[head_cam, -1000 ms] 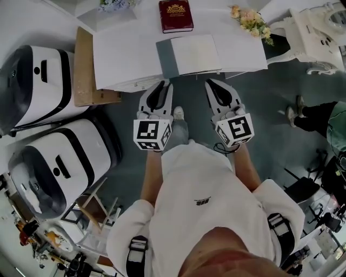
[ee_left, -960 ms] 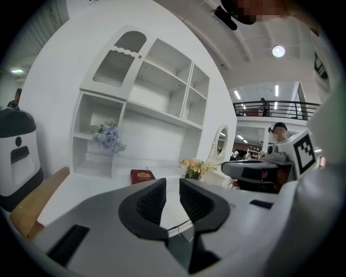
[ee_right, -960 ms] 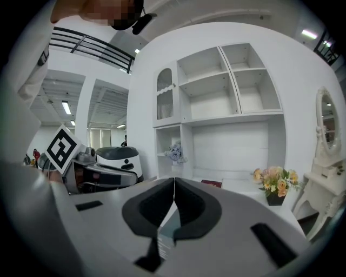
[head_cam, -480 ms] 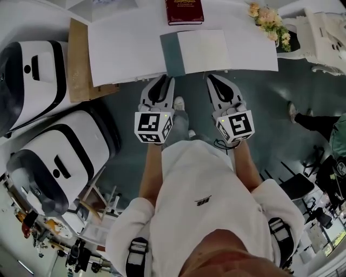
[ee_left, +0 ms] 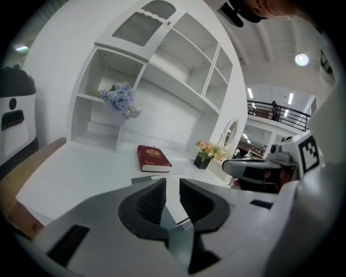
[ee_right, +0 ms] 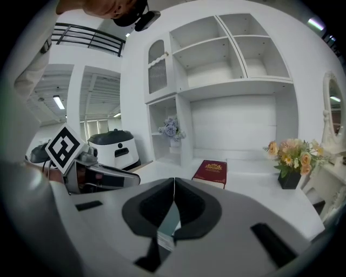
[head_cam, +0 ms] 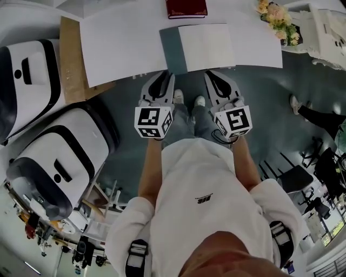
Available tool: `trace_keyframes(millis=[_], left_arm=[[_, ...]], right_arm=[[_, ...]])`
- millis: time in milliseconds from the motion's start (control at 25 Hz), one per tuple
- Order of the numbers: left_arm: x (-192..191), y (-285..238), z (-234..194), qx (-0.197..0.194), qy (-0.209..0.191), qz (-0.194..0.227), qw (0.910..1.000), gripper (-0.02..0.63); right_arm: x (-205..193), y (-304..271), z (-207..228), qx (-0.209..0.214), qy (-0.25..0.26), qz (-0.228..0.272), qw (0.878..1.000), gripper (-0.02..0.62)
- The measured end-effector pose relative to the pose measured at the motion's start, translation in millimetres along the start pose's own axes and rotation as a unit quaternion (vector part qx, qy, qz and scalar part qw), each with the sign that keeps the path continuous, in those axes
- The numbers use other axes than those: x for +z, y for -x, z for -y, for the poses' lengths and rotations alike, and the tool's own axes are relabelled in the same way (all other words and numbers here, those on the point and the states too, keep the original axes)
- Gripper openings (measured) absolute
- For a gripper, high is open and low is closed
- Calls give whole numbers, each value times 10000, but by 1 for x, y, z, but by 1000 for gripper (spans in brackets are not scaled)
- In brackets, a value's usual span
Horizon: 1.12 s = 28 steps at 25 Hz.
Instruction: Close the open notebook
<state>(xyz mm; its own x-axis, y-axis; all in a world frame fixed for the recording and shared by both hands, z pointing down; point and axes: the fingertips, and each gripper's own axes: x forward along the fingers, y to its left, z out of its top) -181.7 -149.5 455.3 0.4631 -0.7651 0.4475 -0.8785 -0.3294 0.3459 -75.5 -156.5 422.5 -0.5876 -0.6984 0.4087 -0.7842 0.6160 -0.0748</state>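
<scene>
Closing had not begun: the notebook [head_cam: 208, 47] lay open on the surface [head_cam: 124, 48], untouched, with the left tool [head_cam: 164, 77] slightly parted and empty and the right tool [head_cam: 211, 76] closed on nothing.

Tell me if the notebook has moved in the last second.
No. The notebook lies open just in front of the red book, as before; only the camera shifted.

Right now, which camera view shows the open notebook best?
The head view: the whole notebook lies open and flat on the desk, grey cover at left, white page at right. The left gripper view shows only its grey corner above the jaws. In the right gripper view the jaws block nearly all of it.
</scene>
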Motion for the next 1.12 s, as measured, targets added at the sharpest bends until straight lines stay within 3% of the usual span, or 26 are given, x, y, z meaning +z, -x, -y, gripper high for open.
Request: trace_keyframes(millis=[1120], left_arm=[[-104, -49, -45, 355, 649, -622, 9953, 0]], right_arm=[[-92, -67, -24, 966, 485, -789, 9910, -3]])
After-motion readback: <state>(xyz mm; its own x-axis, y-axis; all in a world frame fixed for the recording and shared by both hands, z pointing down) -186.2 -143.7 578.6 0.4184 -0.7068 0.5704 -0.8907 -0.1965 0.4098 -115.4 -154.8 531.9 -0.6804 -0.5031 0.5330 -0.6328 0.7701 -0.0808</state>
